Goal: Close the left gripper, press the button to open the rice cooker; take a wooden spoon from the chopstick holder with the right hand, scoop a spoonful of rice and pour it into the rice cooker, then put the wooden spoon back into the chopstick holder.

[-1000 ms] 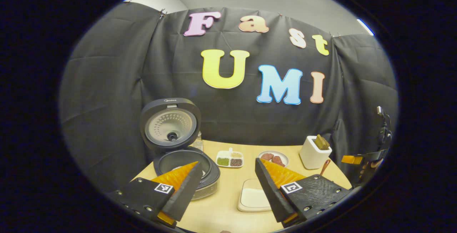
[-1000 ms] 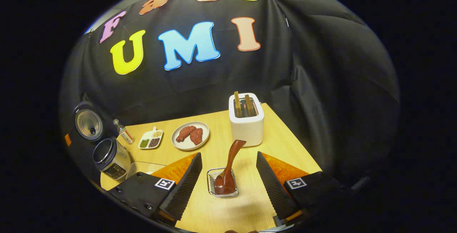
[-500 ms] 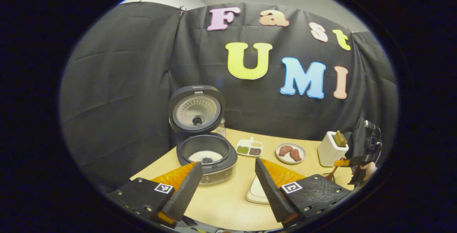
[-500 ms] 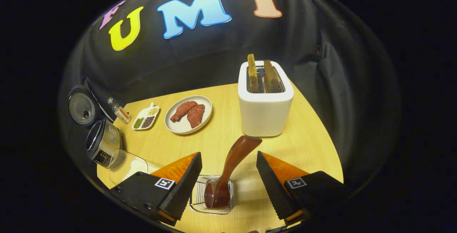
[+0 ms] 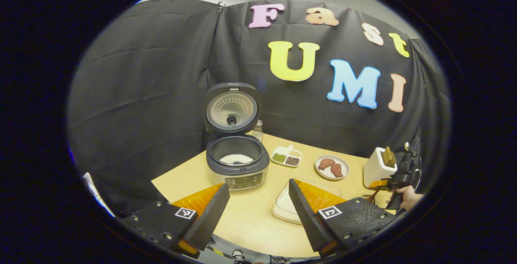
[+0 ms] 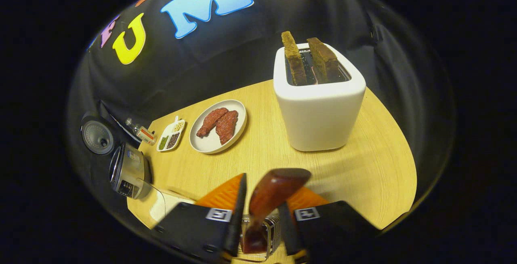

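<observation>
Since the wooden spoon (image 6: 270, 199) is a rigid, light, smooth-finished thing, it should lift without flexing but could swivel or slip between flat pads, so the sensible hold is on the handle's thick upper part, well above the bowl. In the right gripper view the right gripper (image 6: 258, 231) has its jaws drawn in against that handle from both sides, seemingly clamped (contact looks real, though motion blur softens it), while the spoon's bowl sits down in the wire chopstick holder (image 6: 271, 231) at 6 o'clock. At 12 o'clock stands the toaster (image 6: 319, 102).

From the left gripper view comes what that close look lacks: the rice cooker (image 5: 237, 166), lid up, with white rice in its pot, at 11 o'clock from the left gripper (image 5: 258, 211), whose jaws stand apart and empty. A shallow white dish (image 5: 287, 207) lies just beyond its fingers. At 3 o'clock a hand (image 5: 408, 197) holds the other gripper.
</observation>
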`<state>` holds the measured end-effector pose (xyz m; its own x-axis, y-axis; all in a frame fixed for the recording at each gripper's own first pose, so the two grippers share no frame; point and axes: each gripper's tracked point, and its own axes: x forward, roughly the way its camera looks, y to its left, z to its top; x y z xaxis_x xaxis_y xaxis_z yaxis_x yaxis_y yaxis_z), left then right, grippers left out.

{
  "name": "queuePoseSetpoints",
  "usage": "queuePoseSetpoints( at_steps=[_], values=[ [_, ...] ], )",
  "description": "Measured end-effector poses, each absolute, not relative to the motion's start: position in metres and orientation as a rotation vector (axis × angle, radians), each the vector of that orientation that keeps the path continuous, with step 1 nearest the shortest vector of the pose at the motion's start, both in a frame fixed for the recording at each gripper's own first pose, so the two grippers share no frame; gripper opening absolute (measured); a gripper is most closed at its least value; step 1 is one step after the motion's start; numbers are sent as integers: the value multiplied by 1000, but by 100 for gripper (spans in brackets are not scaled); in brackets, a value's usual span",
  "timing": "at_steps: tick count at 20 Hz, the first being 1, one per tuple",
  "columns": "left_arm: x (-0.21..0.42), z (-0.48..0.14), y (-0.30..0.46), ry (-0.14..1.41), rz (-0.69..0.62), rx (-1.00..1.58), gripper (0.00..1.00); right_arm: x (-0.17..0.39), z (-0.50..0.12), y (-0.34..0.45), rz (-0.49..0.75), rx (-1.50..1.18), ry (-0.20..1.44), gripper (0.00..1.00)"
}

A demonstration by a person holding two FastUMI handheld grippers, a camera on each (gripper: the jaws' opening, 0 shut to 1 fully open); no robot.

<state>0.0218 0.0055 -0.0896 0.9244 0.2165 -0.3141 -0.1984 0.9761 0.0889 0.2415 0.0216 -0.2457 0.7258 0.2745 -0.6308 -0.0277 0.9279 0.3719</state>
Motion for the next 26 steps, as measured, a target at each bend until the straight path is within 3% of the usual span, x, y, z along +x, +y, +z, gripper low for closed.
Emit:
queuePoseSetpoints(
  at_steps=[2, 4, 12, 15, 16, 24, 26],
  values=[
    [16, -93, 3, 334, 219, 71, 92, 236, -241, 29, 185, 421, 749, 27],
    [12, -94, 0, 334, 220, 68, 92, 230, -221, 26, 181, 432, 676, 18],
    [22, -106, -1, 346, 140, 48, 94, 196, -172, 21, 173, 413, 533, 18],
    [36, -110, 12, 360, 101, 14, 94, 182, -160, 18, 123, 409, 519, 14],
    [40, -109, 19, 361, 87, 4, 94, 177, -154, 17, 102, 402, 505, 18],
    [82, -93, 106, 350, -3, -1, 92, 114, -113, 6, -99, 402, 397, 18],
    [94, -95, 125, 352, -14, -21, 92, 95, -112, 3, -152, 399, 382, 14]
  ],
)
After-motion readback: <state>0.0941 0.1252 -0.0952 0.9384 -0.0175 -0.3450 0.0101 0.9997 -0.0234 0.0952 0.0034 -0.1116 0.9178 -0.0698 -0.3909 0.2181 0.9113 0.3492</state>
